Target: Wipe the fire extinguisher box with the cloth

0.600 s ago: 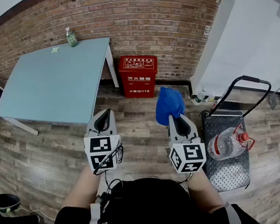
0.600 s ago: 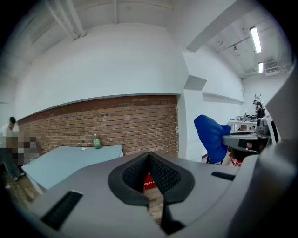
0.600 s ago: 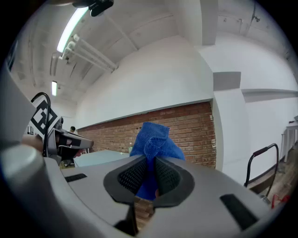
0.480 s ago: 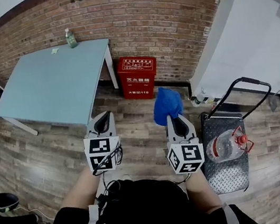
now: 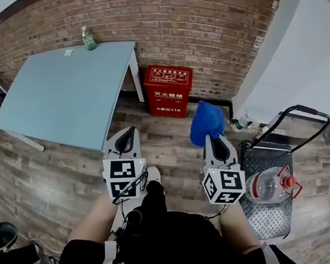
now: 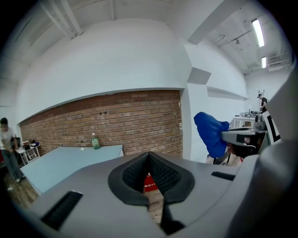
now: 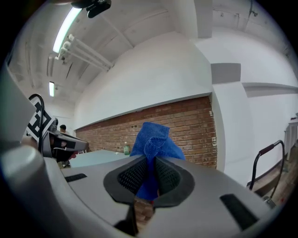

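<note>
- Right gripper (image 5: pixel 215 141) (image 7: pixel 150 179): jaws pinched narrow on 1 fold of the blue cloth (image 5: pixel 206 121) (image 7: pixel 153 144). Most of the cloth bunches loose above the tips.
- Left gripper (image 5: pixel 126 142) (image 6: pixel 150 173): jaws closed tip to tip with nothing between them, at the right gripper's 9 o'clock.
- Risk, nearest: a black cable (image 5: pixel 128 199) hangs from the left gripper over the person's legs and could snag a step forward.
- Risk at 3 o'clock: a metal cart (image 5: pixel 268 208) carrying a water jug (image 5: pixel 268 184) sits just beside the right gripper, so a wide swing could knock it.
- Risk with the cloth: held by a small fold, it may slip out once it is dragged across a surface.
- The red fire extinguisher box (image 5: pixel 170 89) stands on the floor at 12 o'clock against the brick wall (image 5: pixel 196 21), well apart from both grippers. No wiping has begun.
- Risk at the box: it looks light and may slide under a push, and the table (image 5: pixel 64 95) at 10 o'clock has a leg near it that crowds the reach.
- Hard to make out: only the box's top and front show, and its sides and back are hidden.
- The white print on the box is too small to read, and any dirt on it cannot be judged.
- In the left gripper view the box is only a red sliver in the jaw gap. In the right gripper view the cloth covers it.
</note>
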The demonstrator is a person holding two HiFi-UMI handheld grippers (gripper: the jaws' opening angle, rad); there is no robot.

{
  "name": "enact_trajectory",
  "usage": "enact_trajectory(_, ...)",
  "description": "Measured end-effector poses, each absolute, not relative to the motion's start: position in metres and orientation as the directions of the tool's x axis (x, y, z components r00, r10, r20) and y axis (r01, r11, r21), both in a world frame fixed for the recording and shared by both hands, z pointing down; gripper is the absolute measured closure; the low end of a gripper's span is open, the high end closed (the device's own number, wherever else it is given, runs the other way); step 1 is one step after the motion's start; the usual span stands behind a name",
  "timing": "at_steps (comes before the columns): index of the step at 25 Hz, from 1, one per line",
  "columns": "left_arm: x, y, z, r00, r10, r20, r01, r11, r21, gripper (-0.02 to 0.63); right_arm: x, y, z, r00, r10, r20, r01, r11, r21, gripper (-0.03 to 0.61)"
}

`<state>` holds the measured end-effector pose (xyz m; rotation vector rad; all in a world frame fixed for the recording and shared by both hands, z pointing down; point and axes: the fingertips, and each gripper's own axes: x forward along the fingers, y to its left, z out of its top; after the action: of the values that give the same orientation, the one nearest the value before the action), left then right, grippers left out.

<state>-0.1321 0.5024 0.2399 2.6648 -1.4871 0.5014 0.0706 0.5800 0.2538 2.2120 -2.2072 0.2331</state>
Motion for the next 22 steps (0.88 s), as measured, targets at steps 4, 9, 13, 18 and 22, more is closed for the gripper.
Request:
enact_trajectory(4,-0.125,0.437,0.248,0.502,-0.814,0.292,-0.826,-0.551,-0.116,0.607,0.071,0.517,0.267,0.000,-0.991,0.134,-0.997,-0.010,-0.072,0.531)
enact_trajectory(9,-0.119,0.335,0.251,0.519,-0.793,0.318,-0.816,-0.571,-0.092,0.607,0.072,0.421,0.269,0.013,-0.983,0.183,-0.999,-0.021,-0.046,0.531)
enact_trajectory(13,-0.121,0.265,0.253,0.533,-0.774,0.342,-0.805,-0.589,-0.077,0.607,0.070,0.354,0.266,0.023,-0.979,0.201,-0.999,-0.031,-0.034,0.531)
enact_trajectory(18,-0.125,0.200,0.261,0.540,-0.762,0.357,-0.807,-0.590,-0.041,0.607,0.076,0.291,0.268,0.063,-0.972,0.226,-0.990,-0.090,-0.111,0.531)
enact_trajectory(22,-0.127,0.160,0.268,0.550,-0.749,0.369,-0.802,-0.598,-0.017,0.607,0.076,0.254,0.266,0.070,-0.969,0.237,-0.990,-0.097,-0.104,0.531)
